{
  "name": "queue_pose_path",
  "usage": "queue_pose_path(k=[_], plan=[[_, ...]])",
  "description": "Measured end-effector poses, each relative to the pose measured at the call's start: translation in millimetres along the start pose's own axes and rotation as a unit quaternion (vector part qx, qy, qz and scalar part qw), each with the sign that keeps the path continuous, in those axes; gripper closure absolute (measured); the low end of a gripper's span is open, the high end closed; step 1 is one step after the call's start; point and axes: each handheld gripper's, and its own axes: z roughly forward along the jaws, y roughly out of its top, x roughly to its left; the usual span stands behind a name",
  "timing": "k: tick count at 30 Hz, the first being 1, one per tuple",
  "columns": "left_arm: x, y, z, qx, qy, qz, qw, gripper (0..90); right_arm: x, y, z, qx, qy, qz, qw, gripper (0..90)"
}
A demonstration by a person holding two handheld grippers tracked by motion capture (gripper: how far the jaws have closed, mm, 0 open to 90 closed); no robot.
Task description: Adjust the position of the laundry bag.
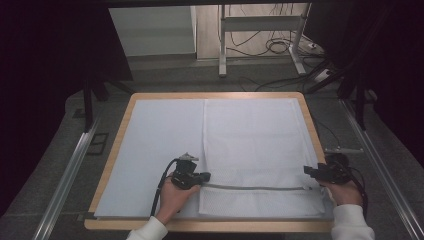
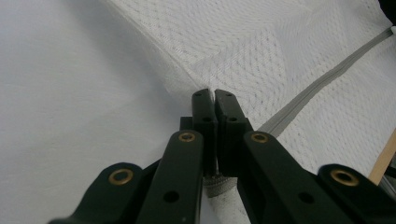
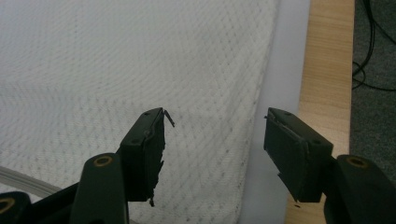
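Zipper (image 2: 322,86) end hidden under left claw (image 2: 213,95)

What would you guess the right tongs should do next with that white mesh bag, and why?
Probably ease down and close on the mesh bag's right edge. The left tongs are already shut on the bag at its grey zipper, while the right tongs hang open over the edge, gripping nothing.

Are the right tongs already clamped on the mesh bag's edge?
No, the right tongs stand apart with a clear gap, hovering above the white mesh bag near its edge without pinching it.
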Motion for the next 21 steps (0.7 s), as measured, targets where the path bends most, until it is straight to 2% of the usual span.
queue_pose_path(k=[8, 21], plan=[[0.1, -0.1, -0.5, -0.002, -0.001, 0.0, 1.0, 88.4, -4.2, -2.7, 4.6, 0.011, 0.001, 0.01, 0.9999, 39.7], [0.1, 0.1, -0.7, -0.001, -0.001, 0.0, 1.0, 88.4, -3.1, -4.6, 11.9, 0.032, 0.004, 0.003, 0.9995, 43.8]])
